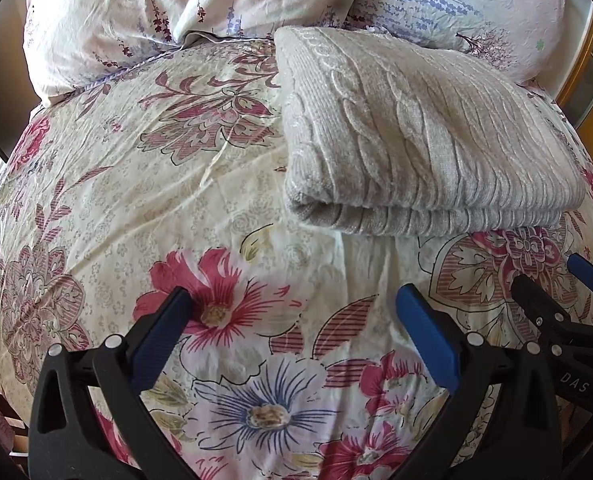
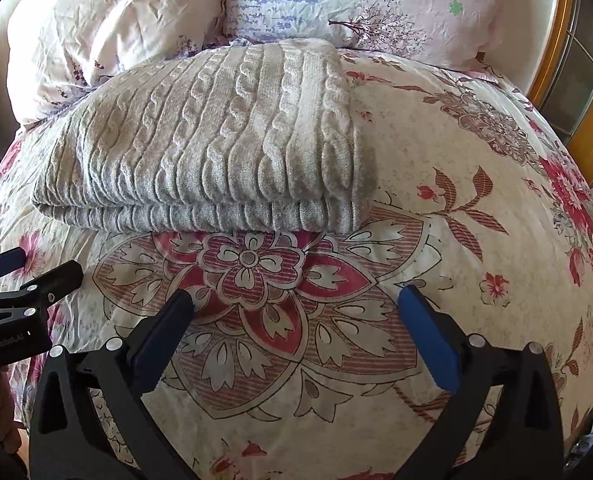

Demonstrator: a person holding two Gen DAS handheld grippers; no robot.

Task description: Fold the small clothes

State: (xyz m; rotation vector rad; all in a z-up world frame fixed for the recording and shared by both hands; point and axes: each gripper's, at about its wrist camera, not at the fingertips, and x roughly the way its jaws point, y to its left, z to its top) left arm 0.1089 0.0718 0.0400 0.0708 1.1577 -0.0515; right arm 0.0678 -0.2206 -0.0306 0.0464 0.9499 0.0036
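Observation:
A cream cable-knit sweater (image 1: 416, 140) lies folded in a flat rectangle on the floral bedspread (image 1: 136, 200), its folded edge facing me. It also shows in the right wrist view (image 2: 216, 140). My left gripper (image 1: 296, 304) is open and empty, hovering over the bedspread in front of the sweater, to its left. My right gripper (image 2: 296, 304) is open and empty, in front of the sweater's right part. Each gripper shows at the edge of the other's view: the right one (image 1: 556, 284) and the left one (image 2: 36, 268).
Two pillows (image 1: 176, 8) with a lilac print (image 2: 356, 4) lie against the headboard behind the sweater. A wooden frame (image 2: 552, 76) stands at the right edge of the bed. The bedspread (image 2: 456, 200) stretches right of the sweater.

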